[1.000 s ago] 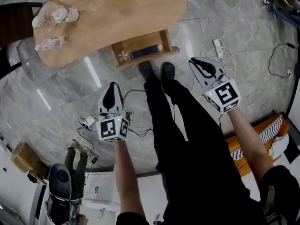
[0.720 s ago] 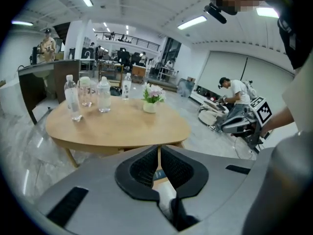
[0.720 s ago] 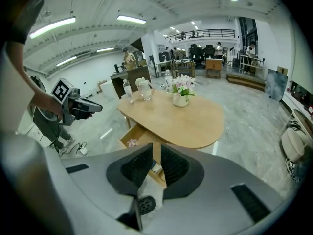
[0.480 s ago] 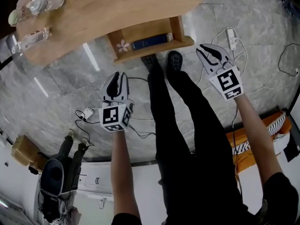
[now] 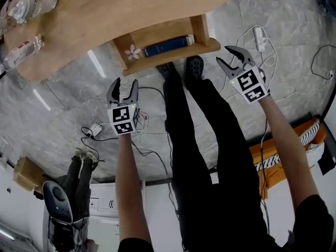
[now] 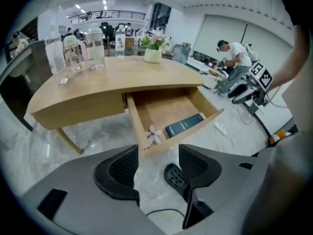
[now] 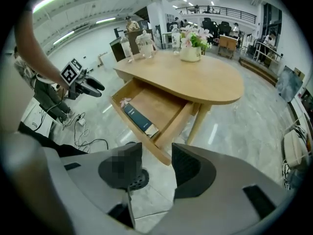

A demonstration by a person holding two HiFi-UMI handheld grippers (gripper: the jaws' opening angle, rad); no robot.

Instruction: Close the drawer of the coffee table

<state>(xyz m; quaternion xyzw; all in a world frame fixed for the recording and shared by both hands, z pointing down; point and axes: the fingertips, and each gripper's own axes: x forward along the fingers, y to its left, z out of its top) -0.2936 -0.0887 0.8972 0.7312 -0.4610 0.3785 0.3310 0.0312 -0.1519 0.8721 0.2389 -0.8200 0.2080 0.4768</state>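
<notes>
The wooden coffee table (image 5: pixel 105 9) has its drawer (image 5: pixel 173 56) pulled out toward the person's feet. Inside lie a dark blue book (image 5: pixel 168 45) and a small pink flower (image 5: pixel 132 52). My left gripper (image 5: pixel 125 84) hangs just short of the drawer's left front corner. Out past the drawer's right front corner is my right gripper (image 5: pixel 227 56). Both sets of jaws have just been opening and have nothing between them. The left gripper view has the drawer (image 6: pixel 166 106) beyond the left gripper (image 6: pixel 157 165). In the right gripper view the drawer (image 7: pixel 156 106) lies ahead of the right gripper (image 7: pixel 156 163).
The person's black shoes (image 5: pixel 181 70) stand right in front of the drawer. Bottles and glasses (image 5: pixel 29 4) and a flower pot (image 6: pixel 153 53) sit on the tabletop. Cables (image 5: pixel 152 140) and a power strip (image 5: pixel 259 38) trail over the marble floor. Another person (image 5: pixel 79 172) stands at lower left.
Both grippers have dropped lower and closer to the drawer front. Their jaws, shut before, now stand open. The table fills more of the head view.
</notes>
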